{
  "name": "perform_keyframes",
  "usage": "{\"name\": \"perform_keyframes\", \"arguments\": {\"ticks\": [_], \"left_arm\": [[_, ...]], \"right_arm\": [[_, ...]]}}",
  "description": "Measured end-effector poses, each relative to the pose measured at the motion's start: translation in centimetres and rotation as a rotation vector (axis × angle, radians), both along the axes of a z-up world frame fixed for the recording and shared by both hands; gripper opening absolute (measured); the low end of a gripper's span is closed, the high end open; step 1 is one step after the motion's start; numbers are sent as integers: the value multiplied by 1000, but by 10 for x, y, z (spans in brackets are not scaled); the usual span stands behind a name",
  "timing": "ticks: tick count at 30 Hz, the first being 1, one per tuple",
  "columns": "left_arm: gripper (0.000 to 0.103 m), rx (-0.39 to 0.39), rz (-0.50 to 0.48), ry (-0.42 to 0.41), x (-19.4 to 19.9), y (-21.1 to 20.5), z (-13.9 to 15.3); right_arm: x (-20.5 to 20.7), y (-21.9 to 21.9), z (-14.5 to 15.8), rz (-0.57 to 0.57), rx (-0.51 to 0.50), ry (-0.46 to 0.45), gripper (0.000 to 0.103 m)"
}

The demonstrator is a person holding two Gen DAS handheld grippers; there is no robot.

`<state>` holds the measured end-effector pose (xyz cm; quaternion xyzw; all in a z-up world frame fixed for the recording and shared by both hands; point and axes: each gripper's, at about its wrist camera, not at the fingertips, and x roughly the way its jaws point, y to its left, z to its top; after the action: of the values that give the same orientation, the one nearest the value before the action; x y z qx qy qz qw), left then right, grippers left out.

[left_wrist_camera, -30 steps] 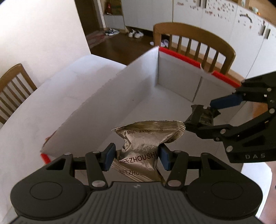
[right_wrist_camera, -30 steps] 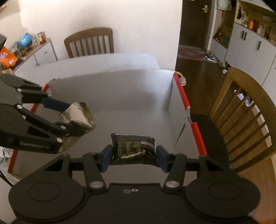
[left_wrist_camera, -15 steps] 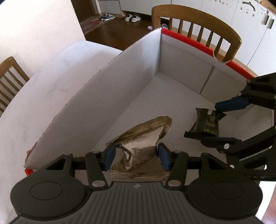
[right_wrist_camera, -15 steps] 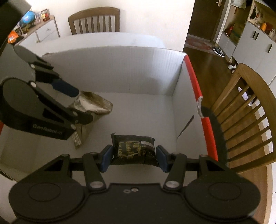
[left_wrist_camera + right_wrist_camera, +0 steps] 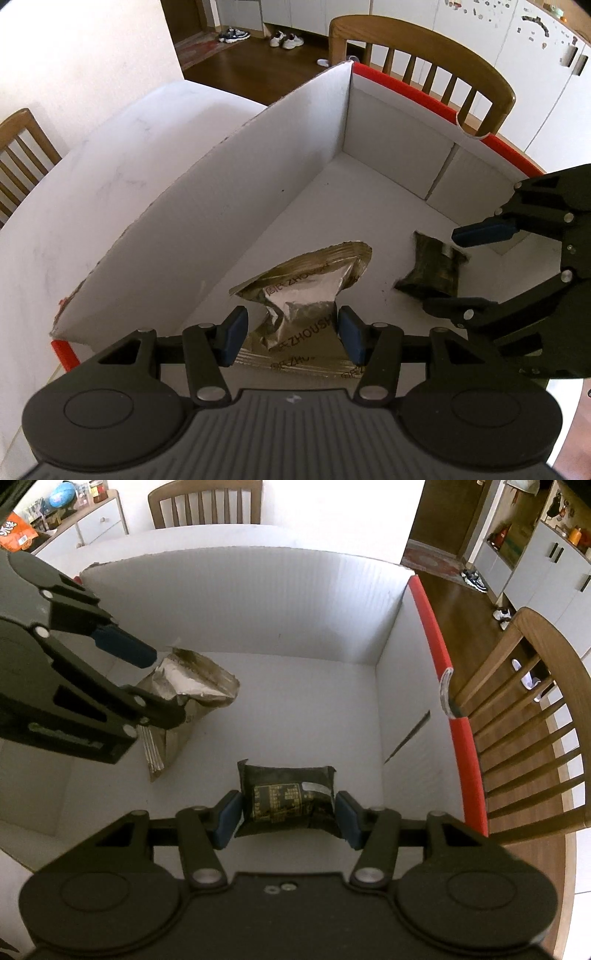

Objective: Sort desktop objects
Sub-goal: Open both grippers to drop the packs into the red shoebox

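Observation:
A crumpled silver snack packet (image 5: 299, 295) sits pinched at its waist in my left gripper (image 5: 291, 328), low inside a white cardboard box (image 5: 221, 221) with red rims. The right wrist view shows that gripper (image 5: 166, 686) at the left, the silver packet (image 5: 192, 679) touching the box floor. A dark wrapped packet (image 5: 286, 797) lies between the pads of my right gripper (image 5: 288, 816), whose jaws are opening while the pads still touch its ends. In the left wrist view the right gripper (image 5: 443, 271) straddles the dark packet (image 5: 432, 273) on the floor.
The box (image 5: 258, 602) stands on a white table (image 5: 92, 147). Wooden chairs (image 5: 424, 62) (image 5: 528, 709) crowd its far and right sides. White cabinets and shoes lie beyond on the dark wood floor. A side shelf (image 5: 55, 520) holds small items.
Both grippers have sunk deeper into the box with their packets. The silver and dark packets now sit down at the box floor, and the right jaws have widened a little.

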<state>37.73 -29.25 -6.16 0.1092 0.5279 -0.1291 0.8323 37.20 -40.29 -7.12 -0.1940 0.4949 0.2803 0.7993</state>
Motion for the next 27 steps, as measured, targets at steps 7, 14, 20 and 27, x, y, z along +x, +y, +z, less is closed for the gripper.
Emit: {"name": "perform_keyframes", "arguments": {"ticks": [7, 14, 20, 27], "left_arm": [[53, -30, 20, -33, -7, 5, 13], [53, -48, 37, -53, -15, 11, 24], [54, -80, 55, -72, -24, 13, 34], [57, -123, 72, -109, -38, 14, 51]], "right_arm": [[-4, 2, 6, 4, 27, -13, 73], [-11, 3, 19, 16, 60, -32, 74], [-21, 2, 33, 12, 97, -48, 74], [-35, -6, 55, 11, 159, -77, 77]]}}
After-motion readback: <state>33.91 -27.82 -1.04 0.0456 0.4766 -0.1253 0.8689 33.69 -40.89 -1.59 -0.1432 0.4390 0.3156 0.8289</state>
